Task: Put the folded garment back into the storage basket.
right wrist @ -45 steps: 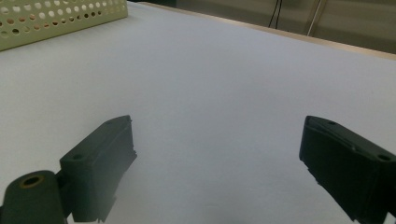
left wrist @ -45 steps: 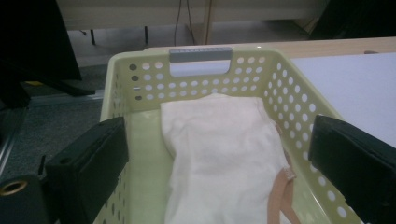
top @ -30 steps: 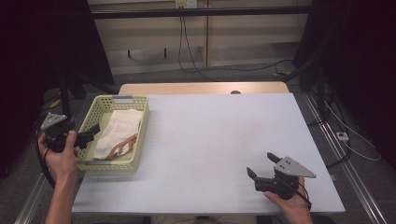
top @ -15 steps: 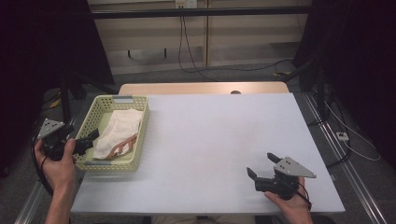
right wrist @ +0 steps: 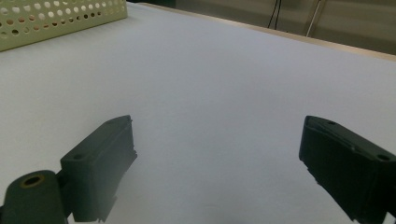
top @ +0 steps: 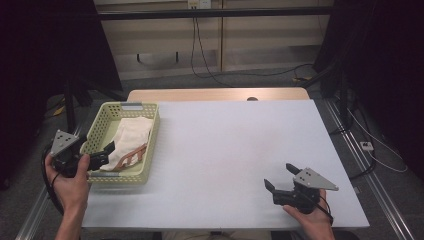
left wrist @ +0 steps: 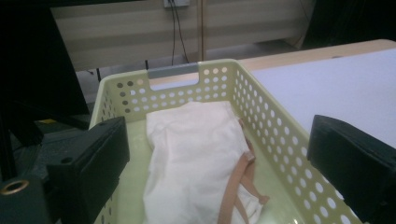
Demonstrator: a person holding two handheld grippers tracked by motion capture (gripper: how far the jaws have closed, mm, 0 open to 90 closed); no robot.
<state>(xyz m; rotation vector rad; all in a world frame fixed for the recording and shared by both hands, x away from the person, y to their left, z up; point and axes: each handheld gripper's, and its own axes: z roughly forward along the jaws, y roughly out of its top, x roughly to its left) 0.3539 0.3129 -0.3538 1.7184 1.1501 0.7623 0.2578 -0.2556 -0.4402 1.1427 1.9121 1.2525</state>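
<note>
While the right claw (top: 280, 176) rested low at the tabletop's (top: 235, 145) near edge, its jaws stood spread with nothing between them, and bare surface lay open ahead of it and to its left. The left claw (top: 106, 153) was held off the tabletop's left side in a hand (top: 70, 180), jaws likewise spread, their tips reaching over the near rim of the pale yellow basket (top: 148, 150). Just beyond those tips, inside the basket, lay the folded white cloth (top: 131, 135).
</note>
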